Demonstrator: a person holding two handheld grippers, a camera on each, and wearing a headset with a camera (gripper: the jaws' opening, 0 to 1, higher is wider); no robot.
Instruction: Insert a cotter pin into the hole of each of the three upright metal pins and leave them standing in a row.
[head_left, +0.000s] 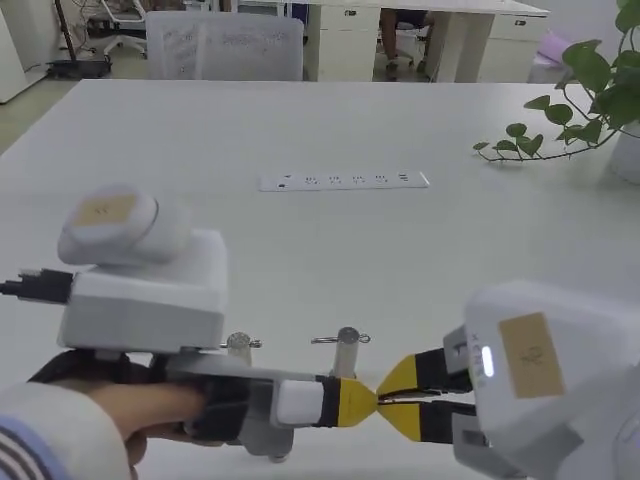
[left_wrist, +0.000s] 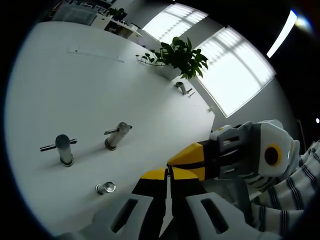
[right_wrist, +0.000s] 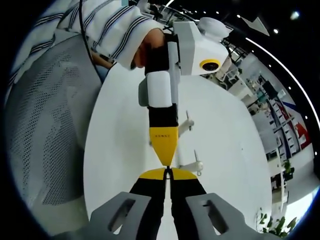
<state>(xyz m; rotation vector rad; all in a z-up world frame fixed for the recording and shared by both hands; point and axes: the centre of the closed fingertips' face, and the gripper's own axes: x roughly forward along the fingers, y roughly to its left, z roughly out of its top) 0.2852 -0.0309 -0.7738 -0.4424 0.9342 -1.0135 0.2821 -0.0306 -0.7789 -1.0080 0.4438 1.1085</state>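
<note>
Two look done: first pin (left_wrist: 64, 149) and second pin (left_wrist: 117, 136) carry cotter pins (left_wrist: 111, 131), third pin (left_wrist: 105, 188), at five o'clock of the first, seems bare; left claw (left_wrist: 169, 172) and right claw (right_wrist: 169, 172) are each pressed together, tips meeting.

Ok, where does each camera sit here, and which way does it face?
Head view: on the headset, looking forward and down at the table; left gripper, right gripper and a hand show.
Left gripper view: on the left gripper, looking along its shut jaws toward the metal pins; a striped sleeve shows.
Right gripper view: on the right gripper, facing the person.
Shared: both gripper views show the two tips meeting.
</note>
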